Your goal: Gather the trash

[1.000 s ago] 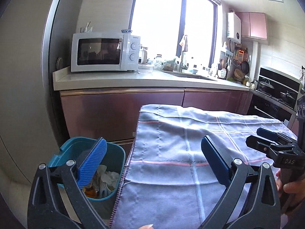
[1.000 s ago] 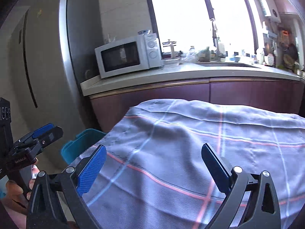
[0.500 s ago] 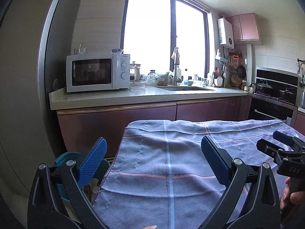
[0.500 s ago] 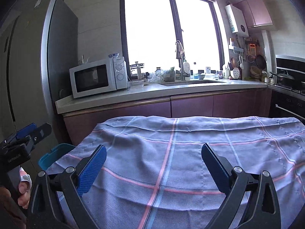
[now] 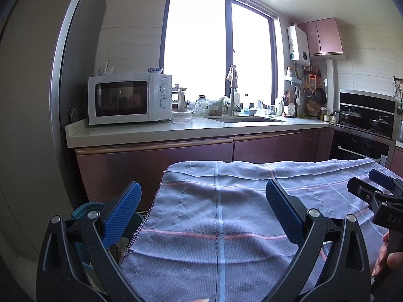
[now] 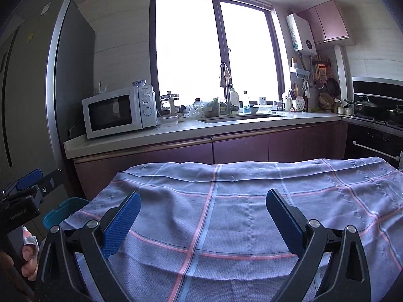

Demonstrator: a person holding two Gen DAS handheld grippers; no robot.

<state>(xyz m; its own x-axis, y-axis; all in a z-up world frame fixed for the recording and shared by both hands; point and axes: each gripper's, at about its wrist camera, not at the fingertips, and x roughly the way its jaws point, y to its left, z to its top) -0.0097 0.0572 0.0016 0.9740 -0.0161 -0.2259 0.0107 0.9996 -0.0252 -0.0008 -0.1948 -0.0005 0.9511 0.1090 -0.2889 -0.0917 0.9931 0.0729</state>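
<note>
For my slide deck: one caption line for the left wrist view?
Left tongs open and empty above a checked cloth, teal trash bin at the table's left edge.

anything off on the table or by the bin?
Nothing stands out. The cloth lies mostly flat with mild wrinkles and shows no trash or spill. The bin sits beside the table's left edge, paper waste inside. Left gripper and right gripper are open, holding nothing.
</note>
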